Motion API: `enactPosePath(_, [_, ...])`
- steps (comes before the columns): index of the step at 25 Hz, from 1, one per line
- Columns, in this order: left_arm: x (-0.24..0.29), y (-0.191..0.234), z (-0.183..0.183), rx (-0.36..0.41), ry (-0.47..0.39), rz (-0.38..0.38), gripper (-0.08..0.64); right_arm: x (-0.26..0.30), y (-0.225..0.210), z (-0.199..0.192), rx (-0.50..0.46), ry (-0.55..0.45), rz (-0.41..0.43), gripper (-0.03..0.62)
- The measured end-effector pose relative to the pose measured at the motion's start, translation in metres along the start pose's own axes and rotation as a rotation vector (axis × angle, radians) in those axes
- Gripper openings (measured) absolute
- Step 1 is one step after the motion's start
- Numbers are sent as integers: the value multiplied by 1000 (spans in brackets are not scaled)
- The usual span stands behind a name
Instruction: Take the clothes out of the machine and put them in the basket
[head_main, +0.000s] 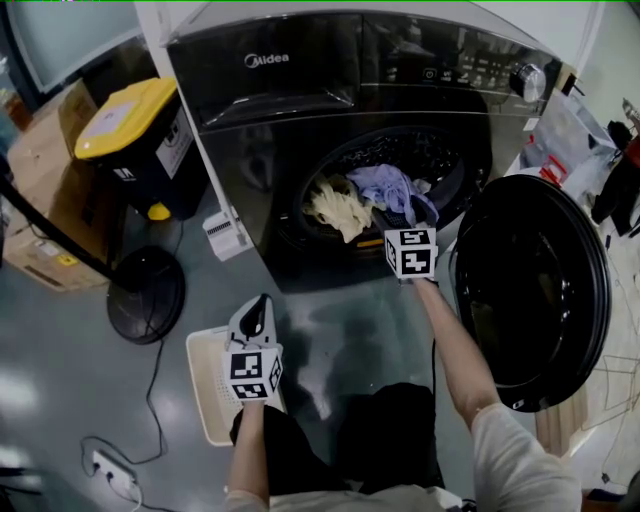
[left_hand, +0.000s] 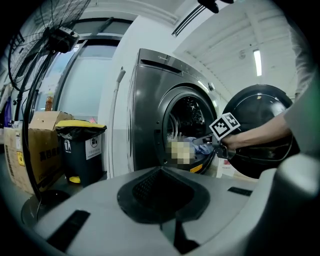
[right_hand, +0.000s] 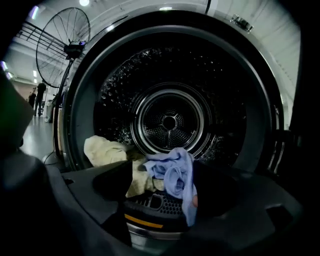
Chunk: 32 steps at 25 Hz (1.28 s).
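Note:
The dark front-loading washing machine (head_main: 300, 110) stands with its round door (head_main: 540, 290) swung open to the right. A cream cloth (head_main: 338, 208) and a lavender-blue cloth (head_main: 392, 190) lie at the drum mouth. In the right gripper view the blue cloth (right_hand: 172, 172) hangs over the drum lip, with the cream cloth (right_hand: 107, 150) to its left. My right gripper (head_main: 408, 232) is at the drum opening, open, its jaws on either side of the blue cloth without pressing it. My left gripper (head_main: 258, 303) is shut and empty, held over the white basket (head_main: 200, 400) on the floor.
A black bin with a yellow lid (head_main: 130, 130) and a cardboard box (head_main: 45, 170) stand left of the machine. A standing fan's round base (head_main: 145, 295) and a power strip with its cable (head_main: 108, 472) are on the floor near the basket.

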<state>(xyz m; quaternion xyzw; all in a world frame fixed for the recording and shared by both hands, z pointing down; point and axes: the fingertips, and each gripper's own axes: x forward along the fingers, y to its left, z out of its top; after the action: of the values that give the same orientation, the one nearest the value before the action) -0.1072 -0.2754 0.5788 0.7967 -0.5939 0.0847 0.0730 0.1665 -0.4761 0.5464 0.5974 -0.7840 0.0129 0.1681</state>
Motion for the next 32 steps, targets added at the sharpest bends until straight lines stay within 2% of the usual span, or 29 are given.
enactPosePath(5, [2,-1,3,4,-4,-1,18,22,-24,7,-30,41,-55,373])
enactPosePath(11, [-2,4,1,14,1,15,18,57,-48,2,15,126,-106,373])
enactPosePath(14, [-3,8,5,6,-7,18,18,70,-47,-12,41,211,-94,373])
enactPosePath(17, [-2,8,4,20,-5,16,18,74,-35,-48,106,380,-68,373])
enactPosePath(20, [-2,4,1,26,20,7,18,82,-51,-40,14,360,-145,373])
enactPosePath(22, [-3,2,0,23,17,6,18,83,-50,-40,-18,374,-152,368])
enactPosePath(23, [-3,2,0,23,14,7,18,83,-49,-42,-33,385,-151,353])
enactPosePath(27, [-5,2,1,20,17,7,18,80,-50,-46,-109,390,-163,207])
enactPosePath(32, [-6,2,6,33,0,8,18,77,-48,-46,-182,380,-147,132])
